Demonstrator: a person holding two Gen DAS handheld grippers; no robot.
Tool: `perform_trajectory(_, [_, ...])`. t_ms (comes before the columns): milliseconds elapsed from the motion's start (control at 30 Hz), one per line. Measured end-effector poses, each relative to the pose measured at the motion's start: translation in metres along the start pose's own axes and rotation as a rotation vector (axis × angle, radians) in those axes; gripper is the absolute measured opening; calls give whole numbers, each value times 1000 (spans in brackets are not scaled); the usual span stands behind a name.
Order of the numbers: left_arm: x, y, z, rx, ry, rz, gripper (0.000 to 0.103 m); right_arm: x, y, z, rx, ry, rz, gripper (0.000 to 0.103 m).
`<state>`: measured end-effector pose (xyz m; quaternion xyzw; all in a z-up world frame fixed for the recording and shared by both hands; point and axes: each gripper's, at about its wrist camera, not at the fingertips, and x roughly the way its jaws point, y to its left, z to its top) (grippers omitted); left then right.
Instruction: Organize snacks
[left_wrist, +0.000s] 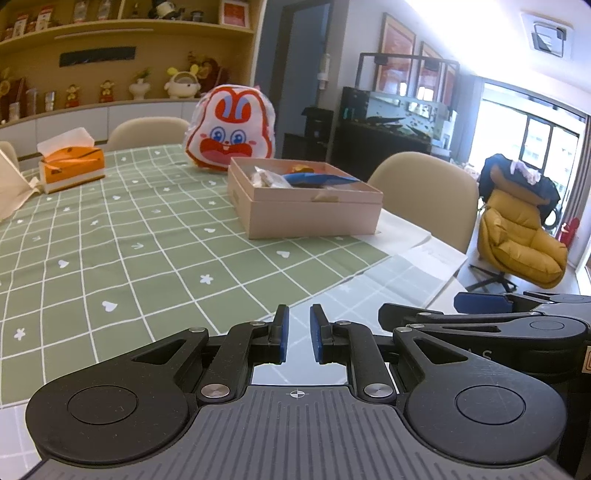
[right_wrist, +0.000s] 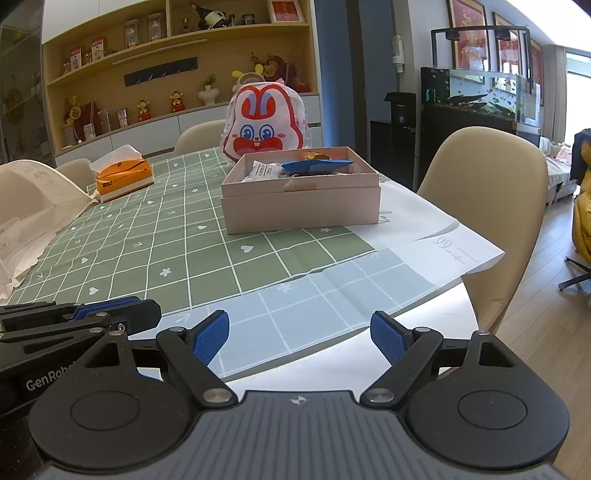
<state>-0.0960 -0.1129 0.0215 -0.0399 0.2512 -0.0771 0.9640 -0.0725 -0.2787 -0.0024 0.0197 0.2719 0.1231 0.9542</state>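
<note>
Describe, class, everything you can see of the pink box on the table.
The box is pale pink, rectangular, card-like, with a seam line round its walls. It is open, lidless, and sits flat on the green checked cloth, in front of the rabbit bag. Inside lie a blue packet, a white packet and something orange. Neither gripper touches it.

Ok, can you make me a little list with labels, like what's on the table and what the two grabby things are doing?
table cover: green checked tablecloth
box: pink open box, standing on the cloth
in the box: blue packet, white packet
behind the box: bunny bag
far left: orange tissue box
left gripper: fingers nearly together, holding nothing
right gripper: fingers wide apart, holding nothing
both grippers: at the near table edge, short of the box
</note>
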Motion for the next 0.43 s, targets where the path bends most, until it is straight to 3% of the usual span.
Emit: perform_trajectory(433, [0,-3,0,54,-18,23,17,-2,-3,2,8,-7,-10,84])
